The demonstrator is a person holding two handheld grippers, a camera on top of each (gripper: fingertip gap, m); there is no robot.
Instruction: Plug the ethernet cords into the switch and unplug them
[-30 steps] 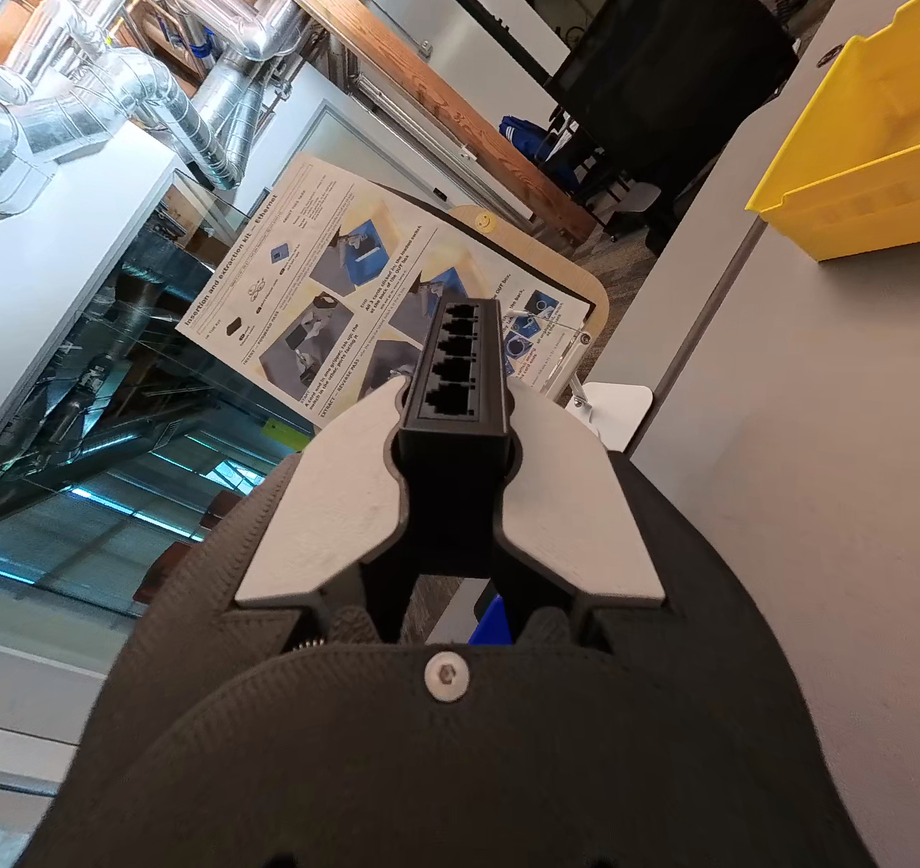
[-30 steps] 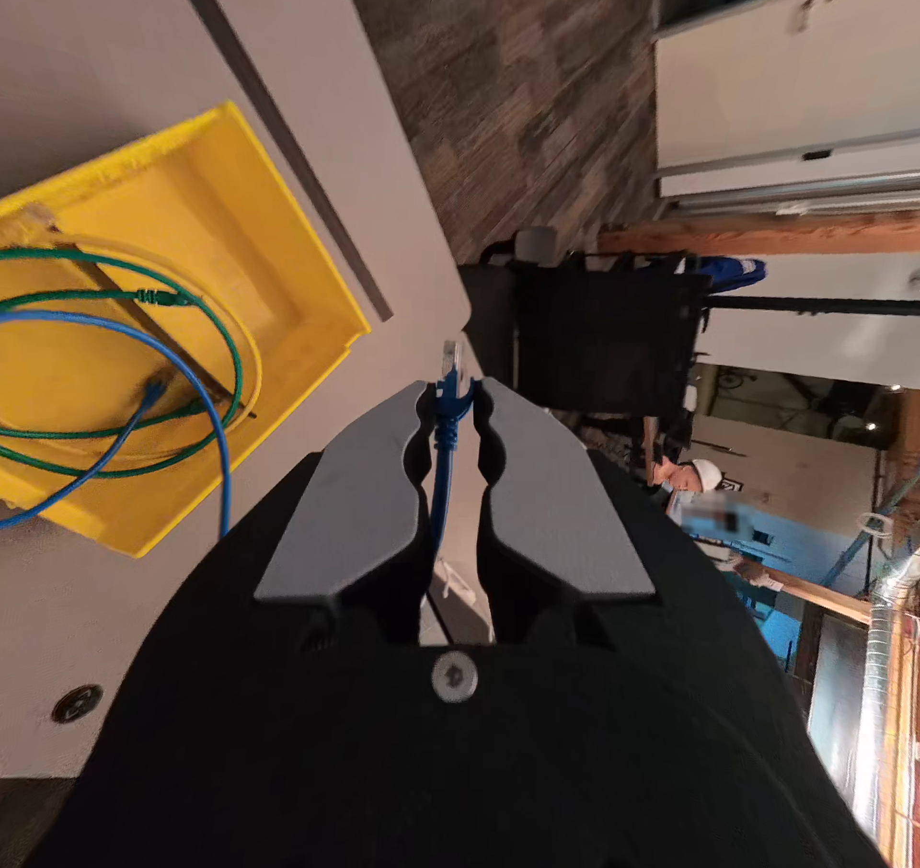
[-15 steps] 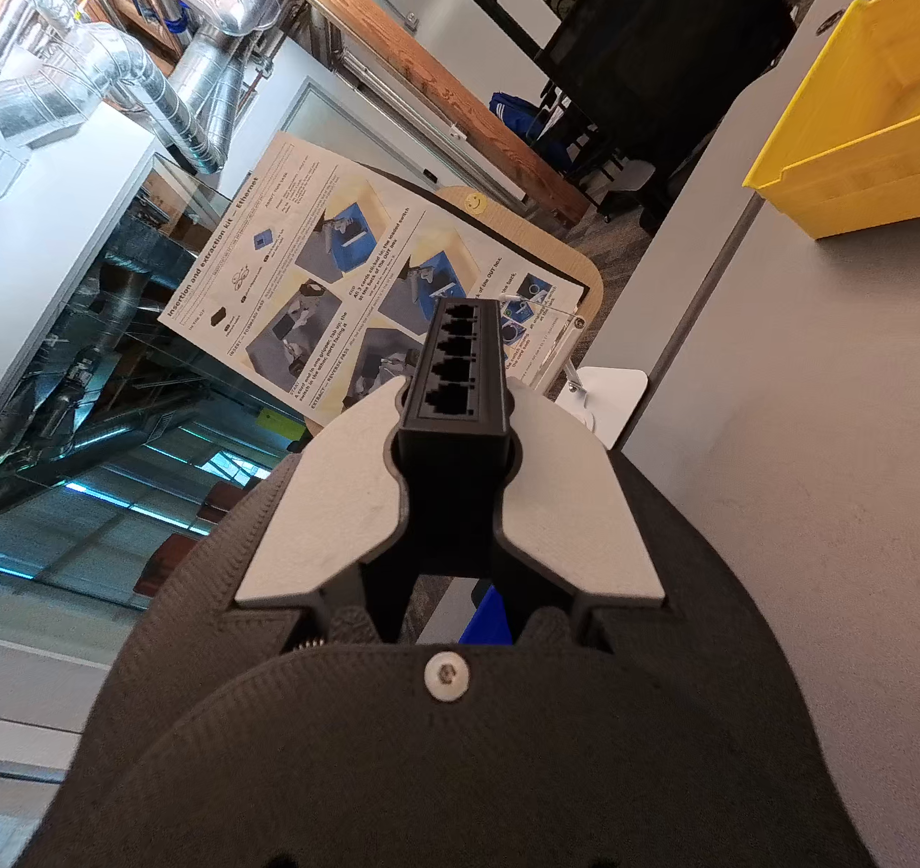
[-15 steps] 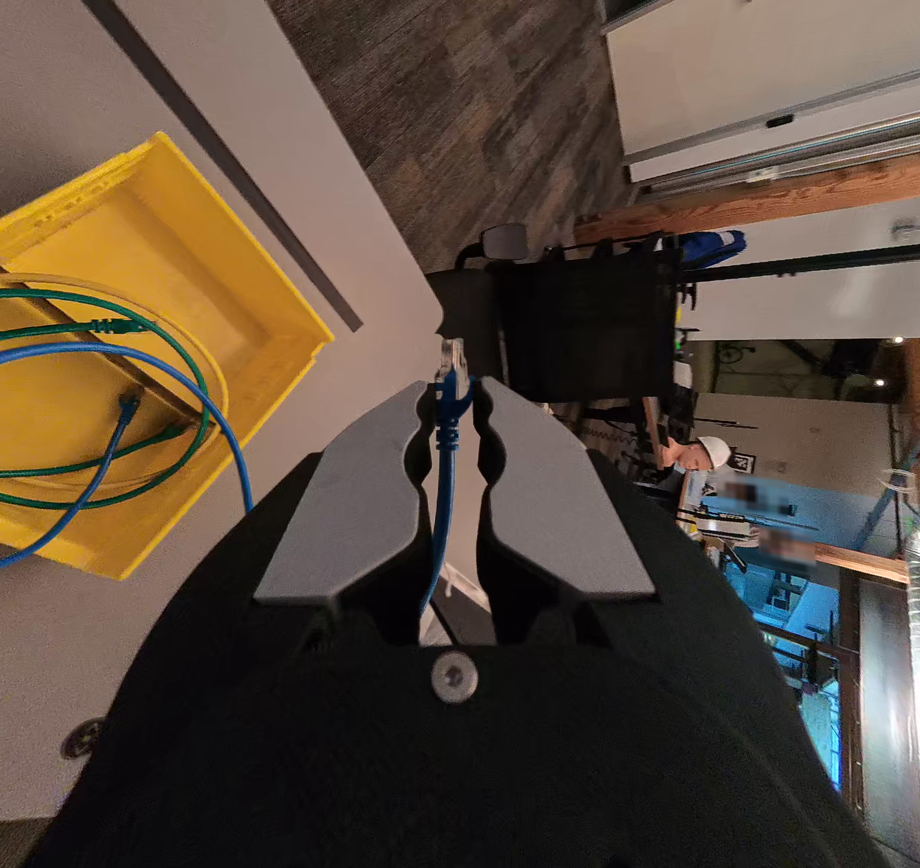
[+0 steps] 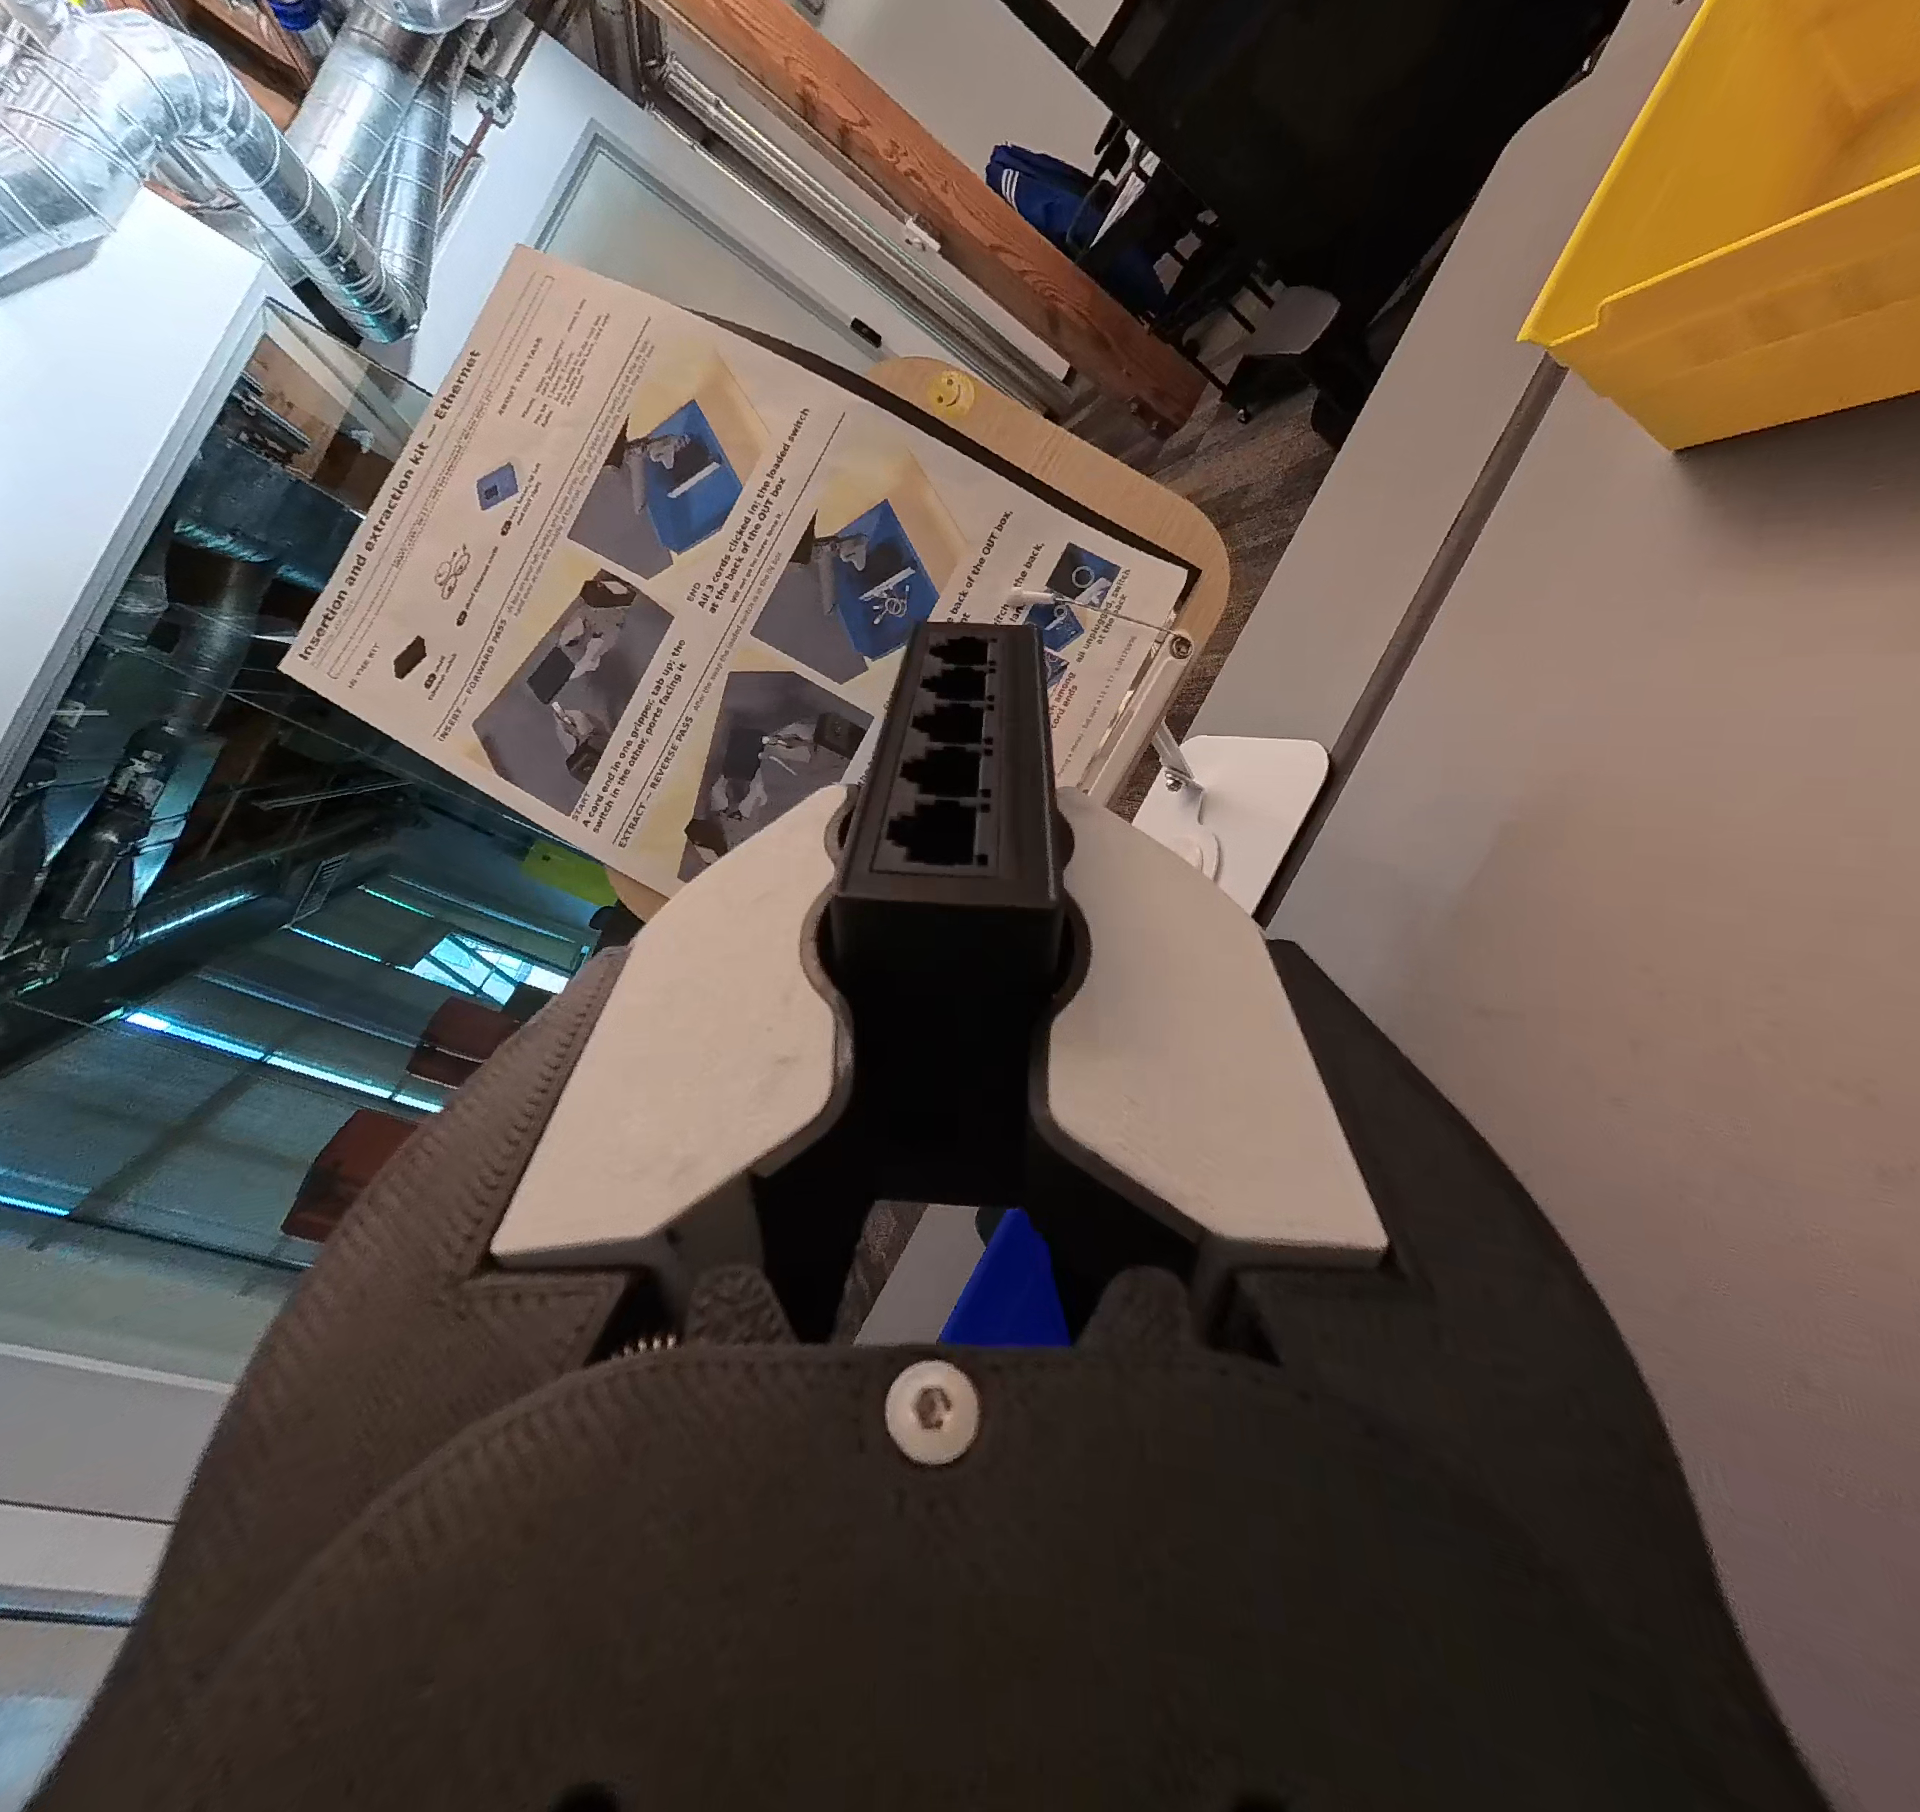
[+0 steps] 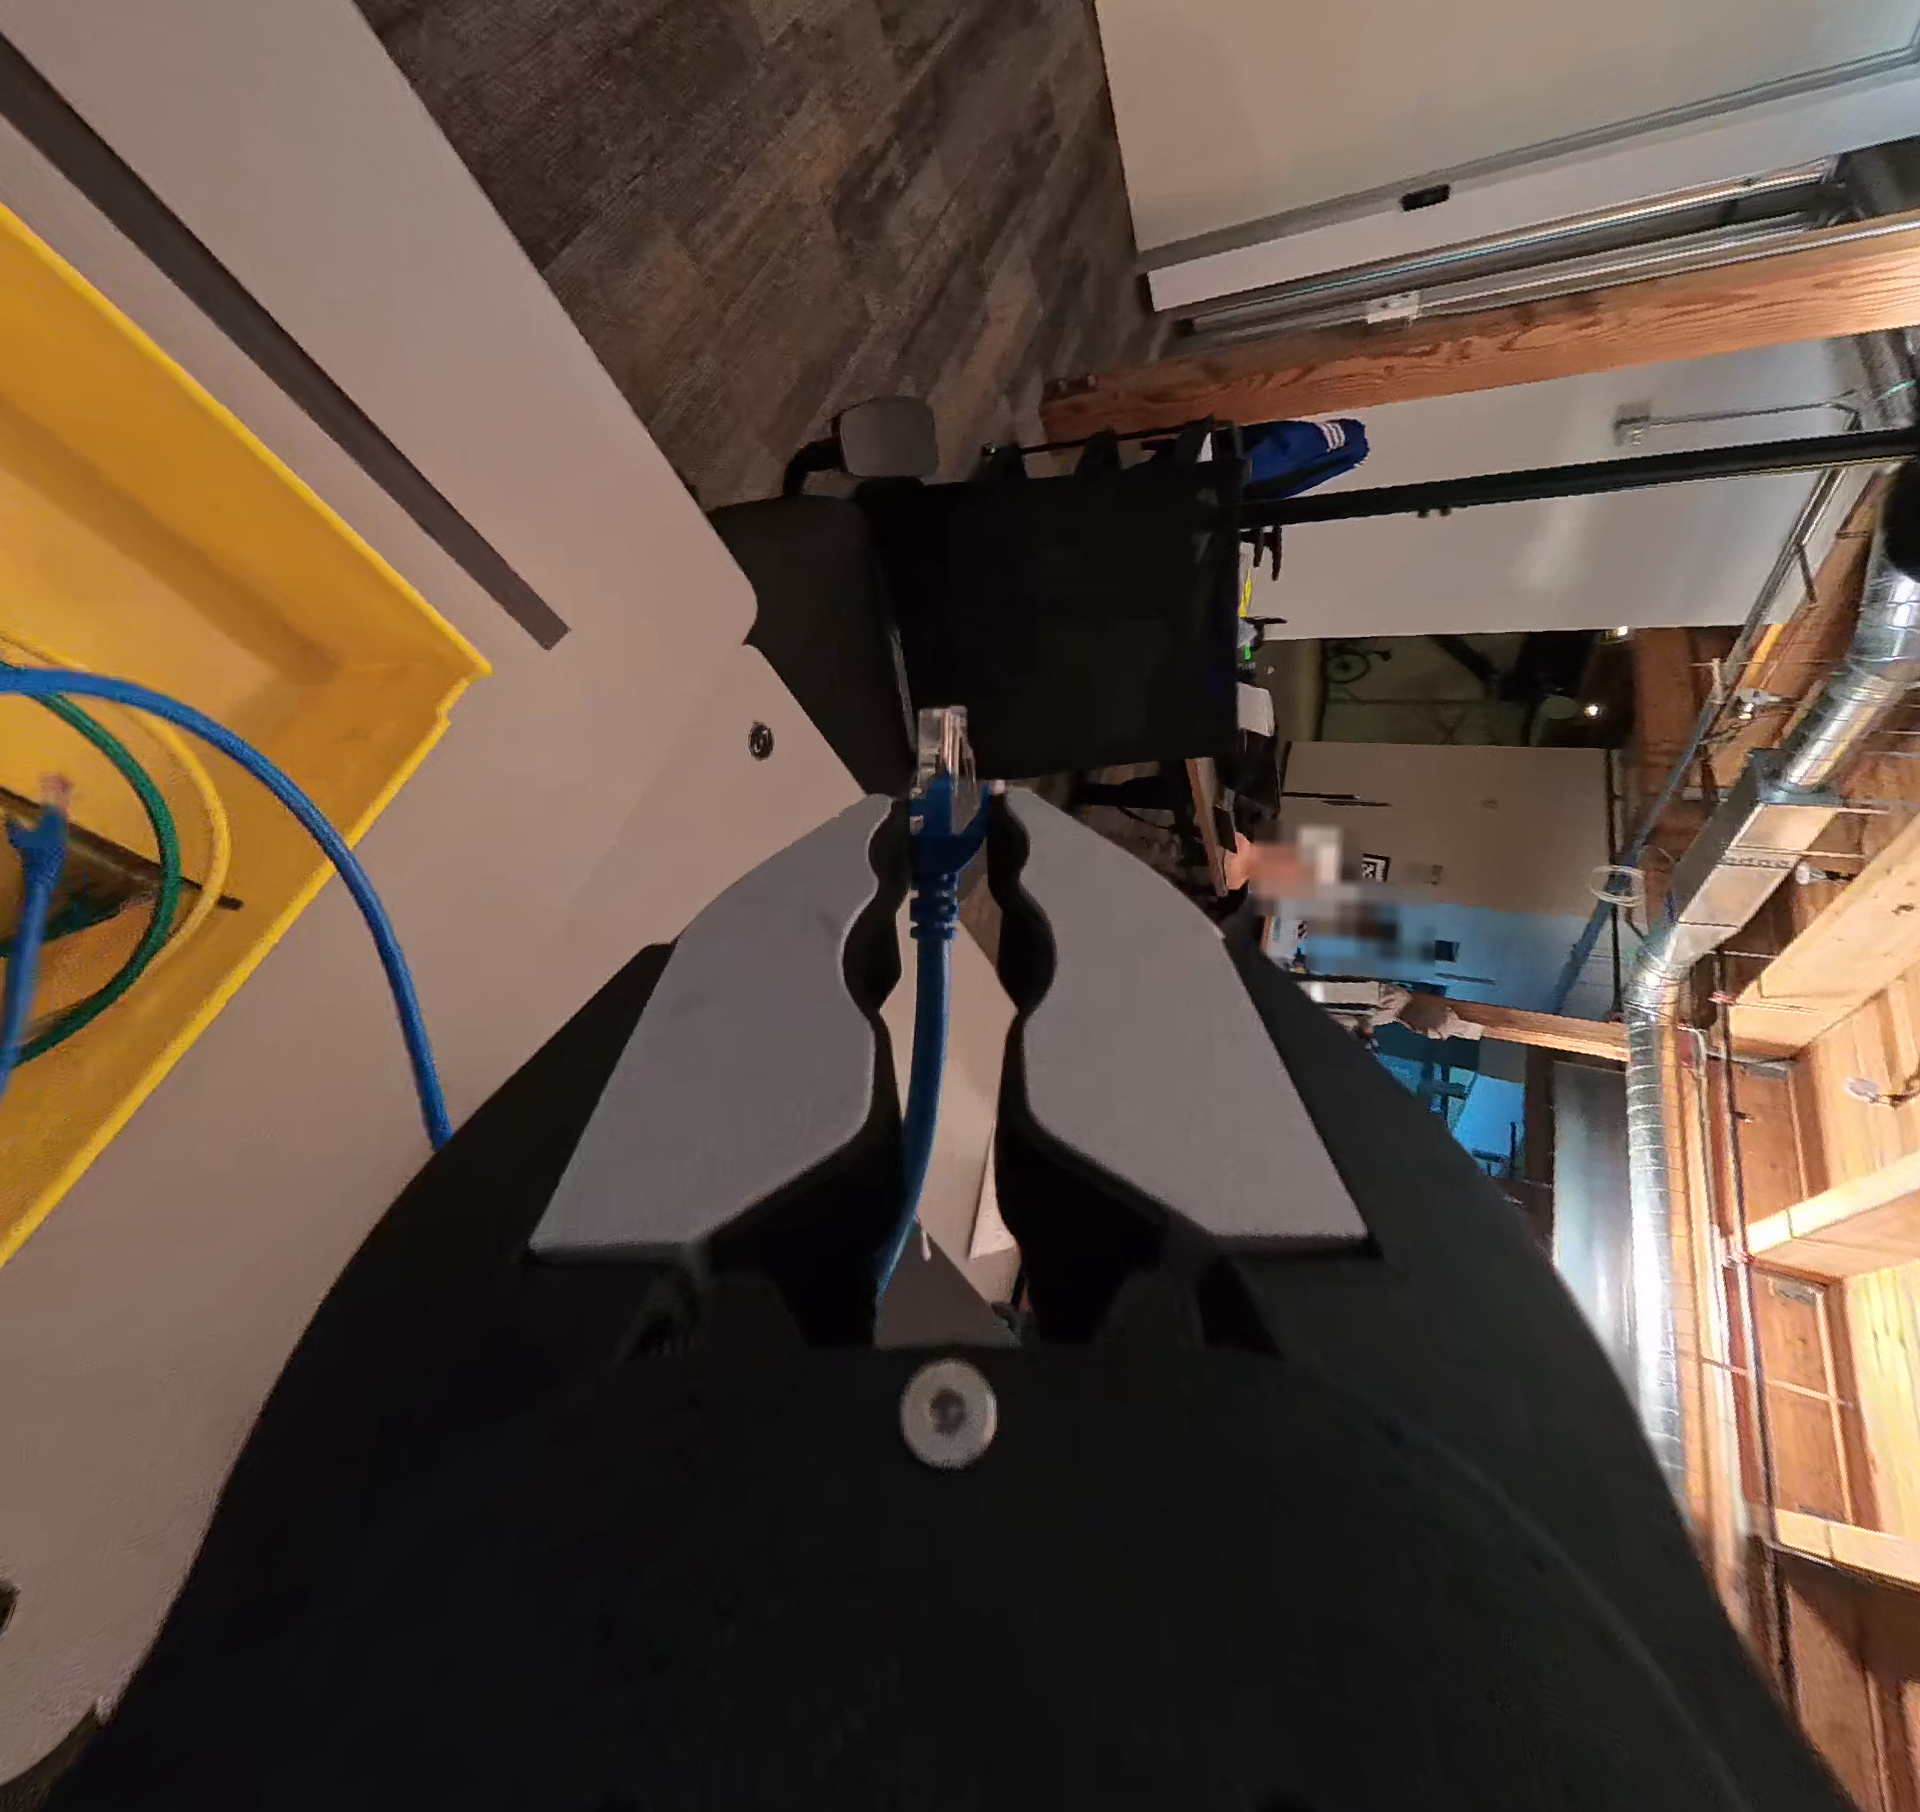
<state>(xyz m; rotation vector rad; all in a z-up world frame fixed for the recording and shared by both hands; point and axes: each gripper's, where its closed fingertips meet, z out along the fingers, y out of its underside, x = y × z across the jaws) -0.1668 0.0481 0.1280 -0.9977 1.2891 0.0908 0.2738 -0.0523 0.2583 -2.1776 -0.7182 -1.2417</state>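
Observation:
My left gripper (image 5: 948,827) is shut on a black ethernet switch (image 5: 956,775). The switch sticks out past the fingertips with its row of empty ports facing up toward the camera. My right gripper (image 6: 940,812) is shut on the blue ethernet cord (image 6: 930,983) just behind its clear plug (image 6: 940,739), which points forward past the fingertips. The cord trails back to the yellow bin (image 6: 260,682). The two grippers do not show in each other's views.
The yellow bin also shows at the upper right of the left wrist view (image 5: 1766,235), on the grey table (image 5: 1662,827). It holds green (image 6: 156,879) and yellow cords. An instruction sheet on a stand (image 5: 727,567) stands past the table edge. A black chair (image 6: 1039,619) is beyond. My hands' fingertips stand some 45 cm from each other.
The right gripper has swung with the cord, so the yellow bin has slid to the left edge of its view. The left gripper has shifted slightly; the switch stays held the same way.

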